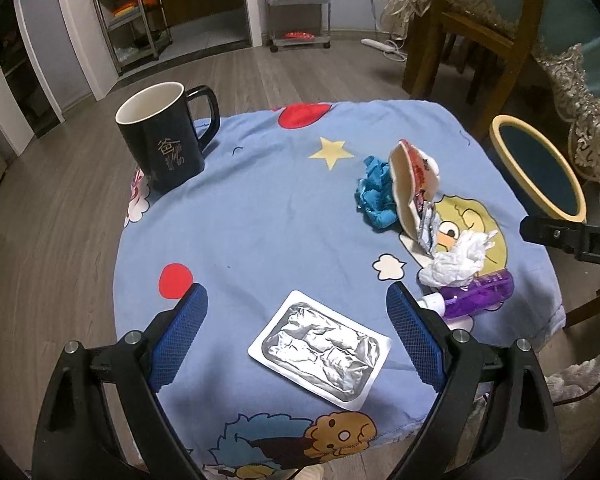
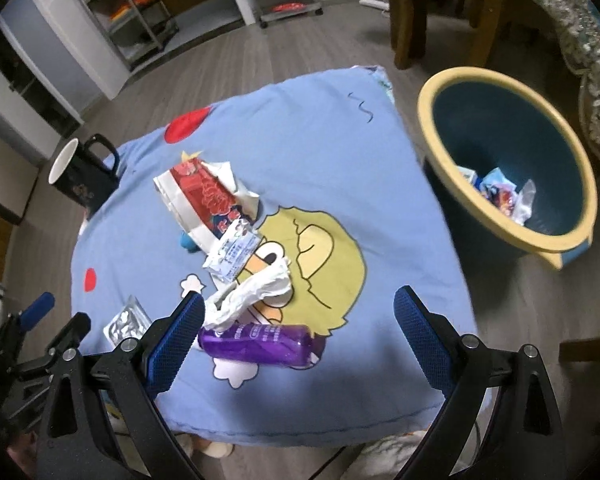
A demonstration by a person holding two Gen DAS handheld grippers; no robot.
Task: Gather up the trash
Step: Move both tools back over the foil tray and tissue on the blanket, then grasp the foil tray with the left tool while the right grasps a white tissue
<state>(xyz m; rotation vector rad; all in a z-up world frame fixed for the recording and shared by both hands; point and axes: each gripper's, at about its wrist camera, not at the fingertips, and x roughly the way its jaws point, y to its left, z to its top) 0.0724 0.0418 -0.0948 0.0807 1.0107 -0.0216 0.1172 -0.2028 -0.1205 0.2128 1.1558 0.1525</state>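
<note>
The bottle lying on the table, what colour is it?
Purple bottle with a white cap; right wrist view shows it best.

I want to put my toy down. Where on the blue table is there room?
The bare cloth between the black mug and the silver foil pack is free. So is the far corner toward the bin. It is crowded around the blue wad, red wrapper, white tissue and purple bottle.

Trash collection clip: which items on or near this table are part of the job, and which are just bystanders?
Part of the job:
foil blister pack
white tissue
red snack wrapper
blue crumpled paper
small white packet
bin, already holding some wrappers

Probably just lying about:
black mug
purple bottle (could be trash; can't tell)
wooden chair
</note>
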